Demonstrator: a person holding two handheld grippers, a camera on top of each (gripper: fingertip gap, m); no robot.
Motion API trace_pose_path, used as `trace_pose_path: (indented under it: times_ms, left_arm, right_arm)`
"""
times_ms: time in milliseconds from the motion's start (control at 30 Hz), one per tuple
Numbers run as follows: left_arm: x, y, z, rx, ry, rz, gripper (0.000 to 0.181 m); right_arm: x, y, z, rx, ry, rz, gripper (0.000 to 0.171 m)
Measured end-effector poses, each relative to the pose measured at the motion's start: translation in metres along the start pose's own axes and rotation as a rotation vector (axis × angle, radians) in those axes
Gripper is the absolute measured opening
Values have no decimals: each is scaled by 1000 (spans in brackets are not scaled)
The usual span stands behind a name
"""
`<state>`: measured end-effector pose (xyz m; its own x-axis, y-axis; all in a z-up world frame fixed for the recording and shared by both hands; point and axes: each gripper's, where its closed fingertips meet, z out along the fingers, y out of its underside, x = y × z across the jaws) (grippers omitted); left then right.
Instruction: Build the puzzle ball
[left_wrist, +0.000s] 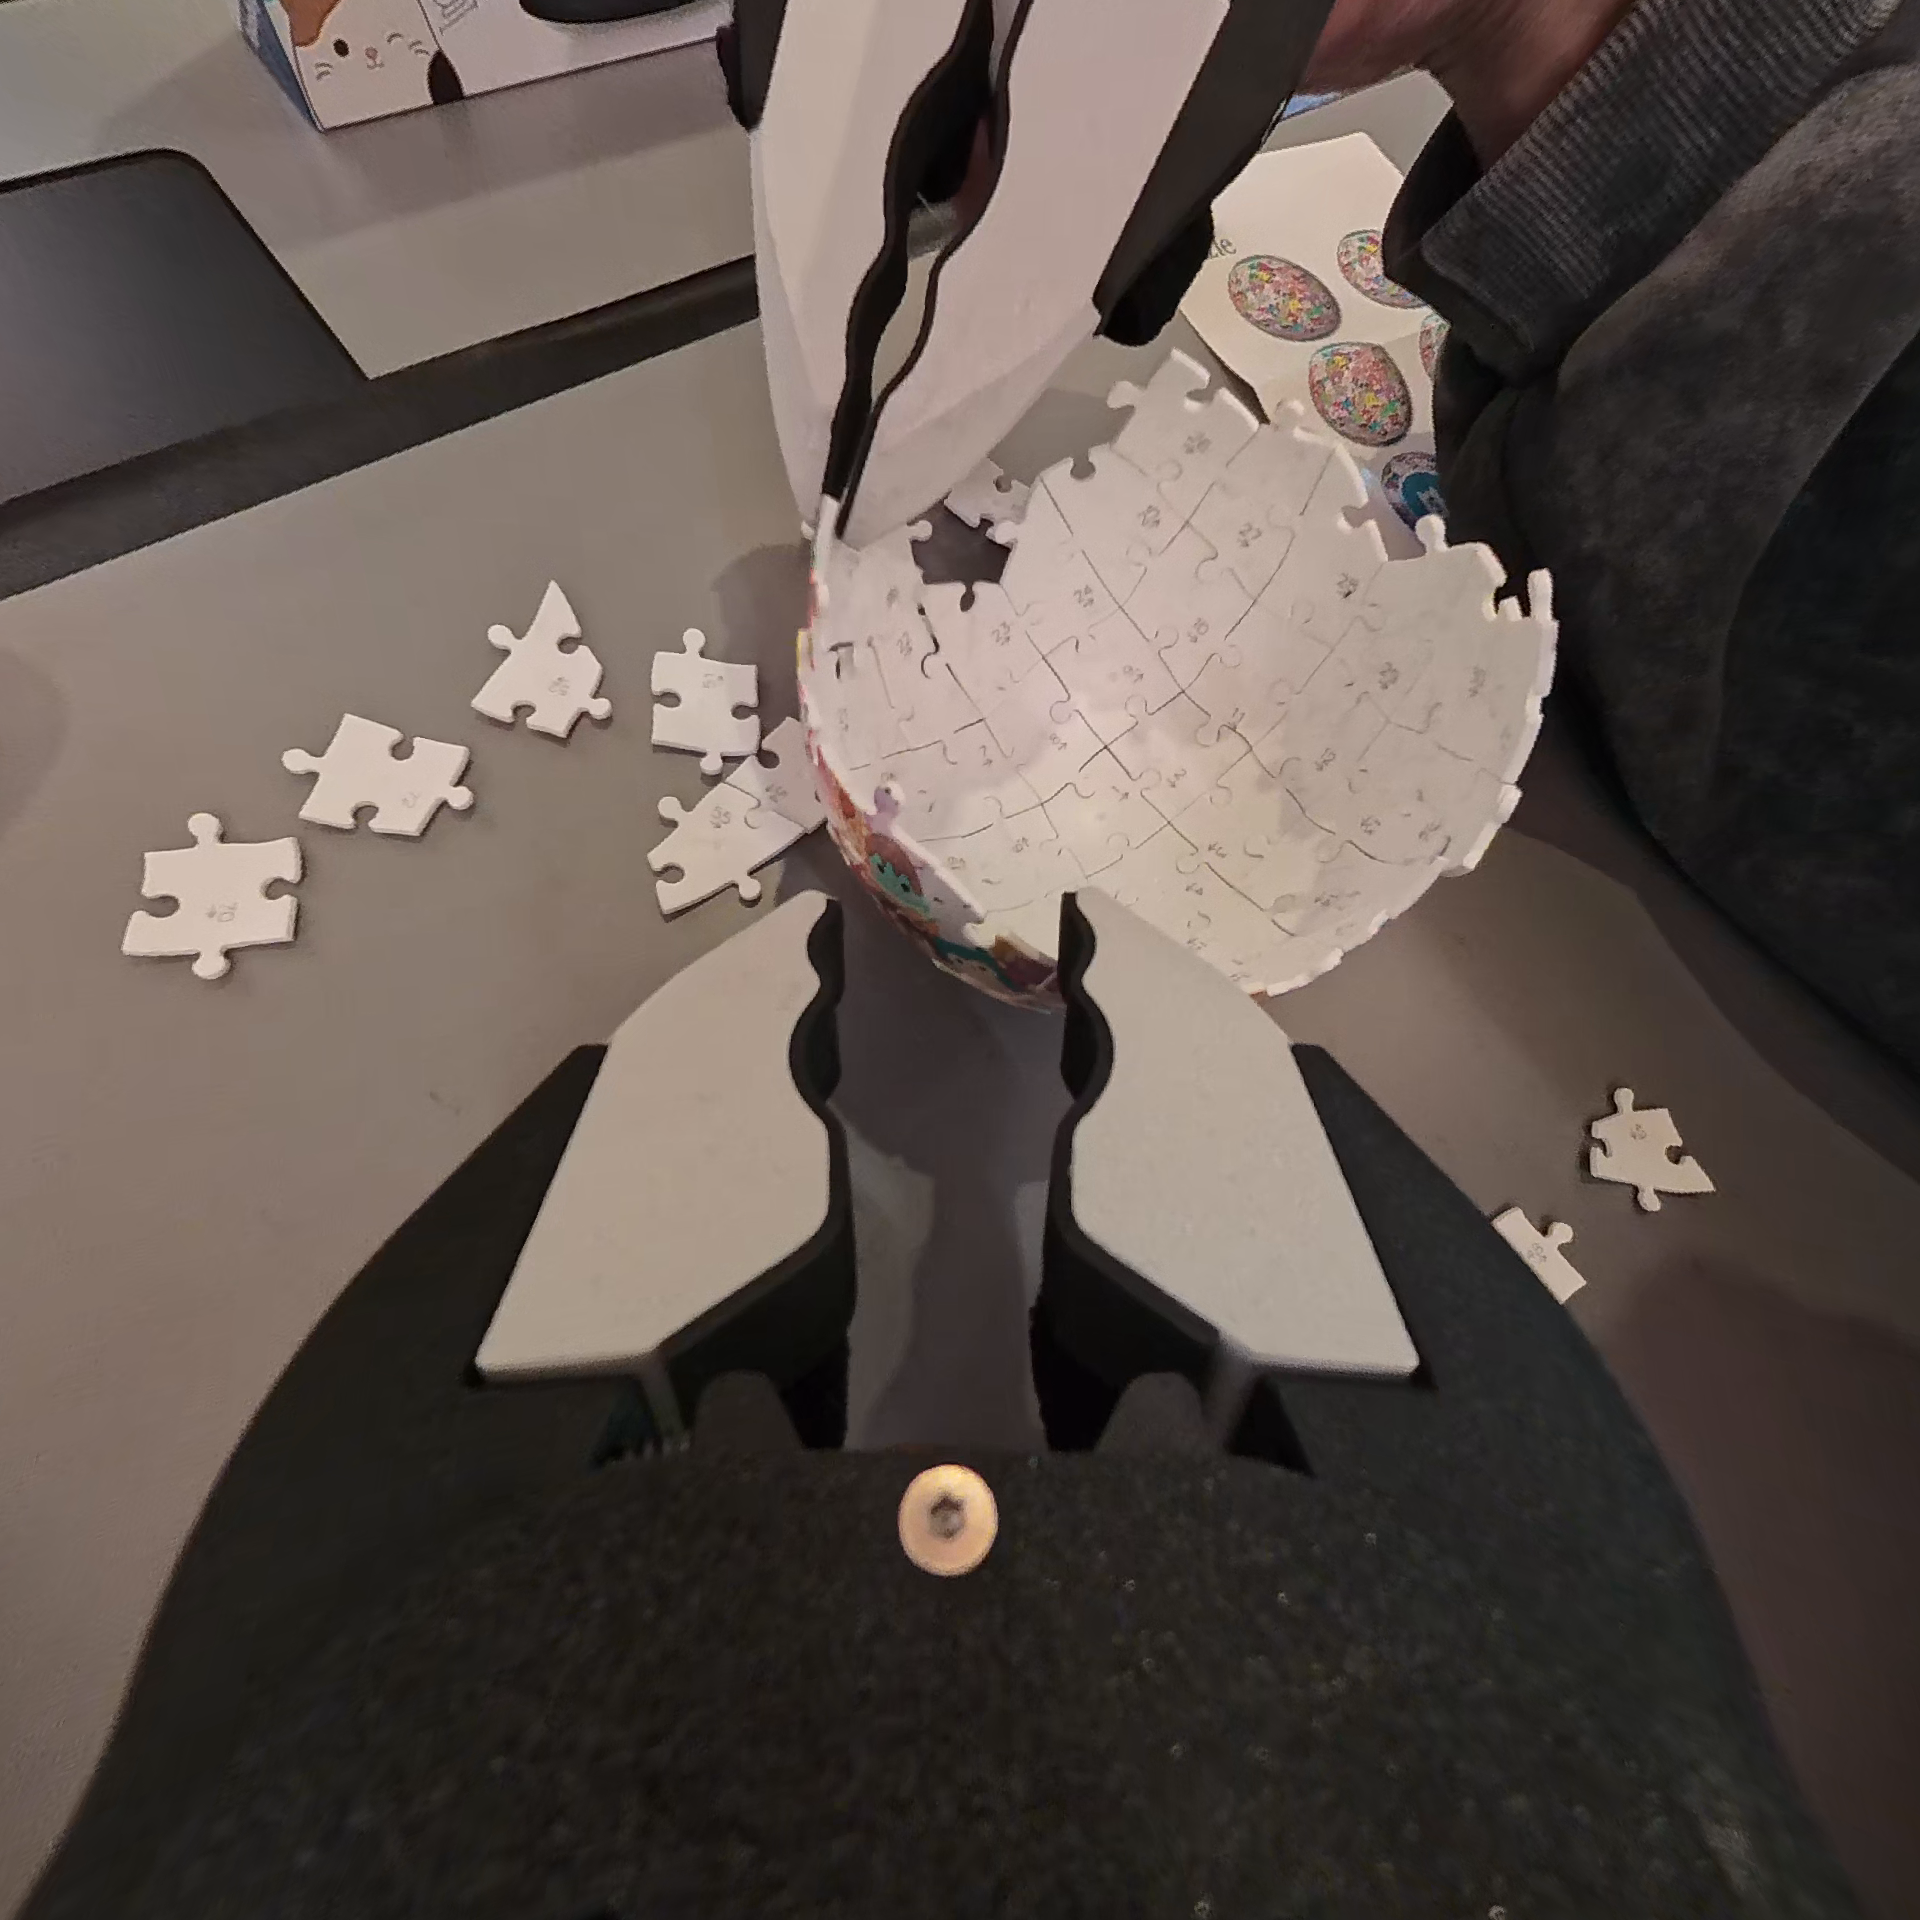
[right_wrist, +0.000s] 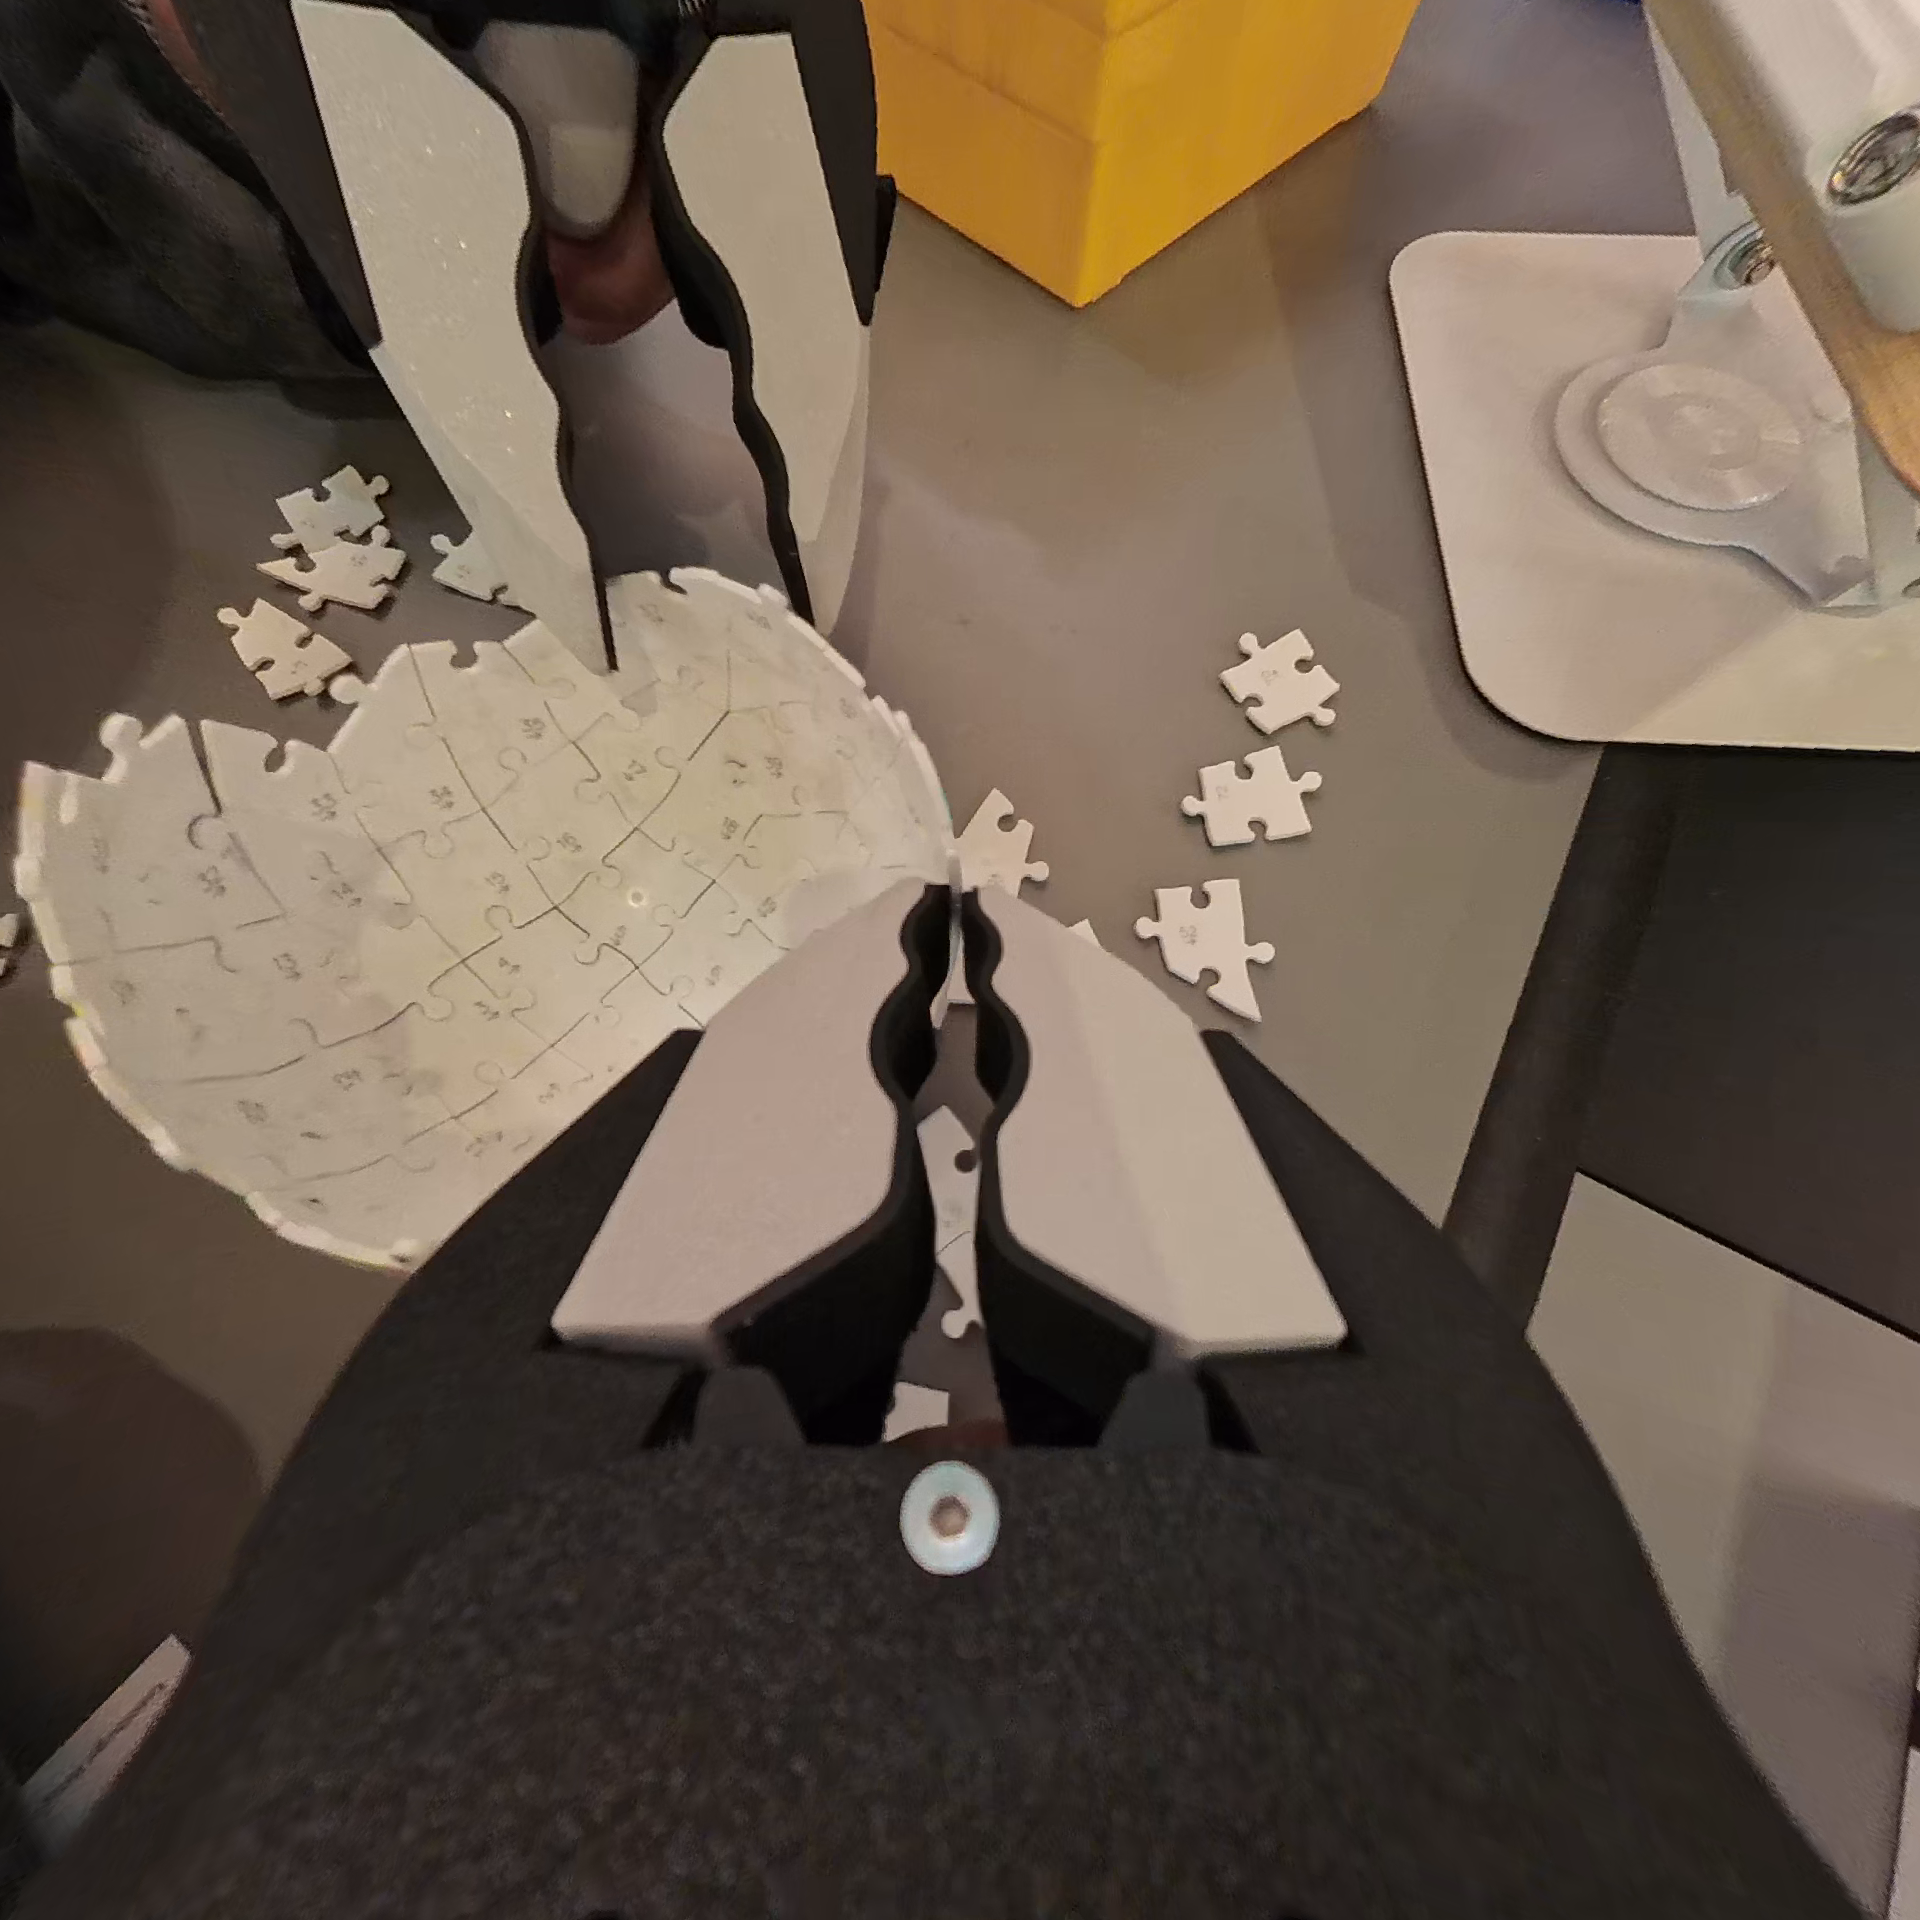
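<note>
- The right gripper (right_wrist: 954, 902) had its jaws clamped on the rim of the ball (right_wrist: 468, 935).
- The left gripper (left_wrist: 951, 914) had jaws apart, straddling the opposite rim.

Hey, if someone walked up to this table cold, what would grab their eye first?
Probably the half-built puzzle ball, an open white shell on the grey table, with the right gripper pinching its rim and the left gripper open at its near side. Loose pieces lie scattered beside it, and a yellow box stands behind.
</note>
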<state>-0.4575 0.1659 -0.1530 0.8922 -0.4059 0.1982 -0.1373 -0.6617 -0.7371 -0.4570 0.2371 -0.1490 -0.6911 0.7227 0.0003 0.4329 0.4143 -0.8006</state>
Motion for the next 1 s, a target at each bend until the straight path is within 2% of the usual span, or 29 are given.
trace_pose_path:
  times_ms: [567,767,867,1000]
  left_arm:
    - [5,0,1,3,72,-14,33]
    - [11,-22,-11,39,162,-44,46]
    - [2,-35,-8,-11,132,-40,50]
    - [-8,-35,12,-195,96,-4,49]
  right_arm:
    - [0,-4,4,-19,0,-24,2]
    - [1,-4,4,-27,-1,-30,2]
    - [1,-4,4,-29,2,-38,2]
    - [1,-4,5,-23,-4,-50,2]
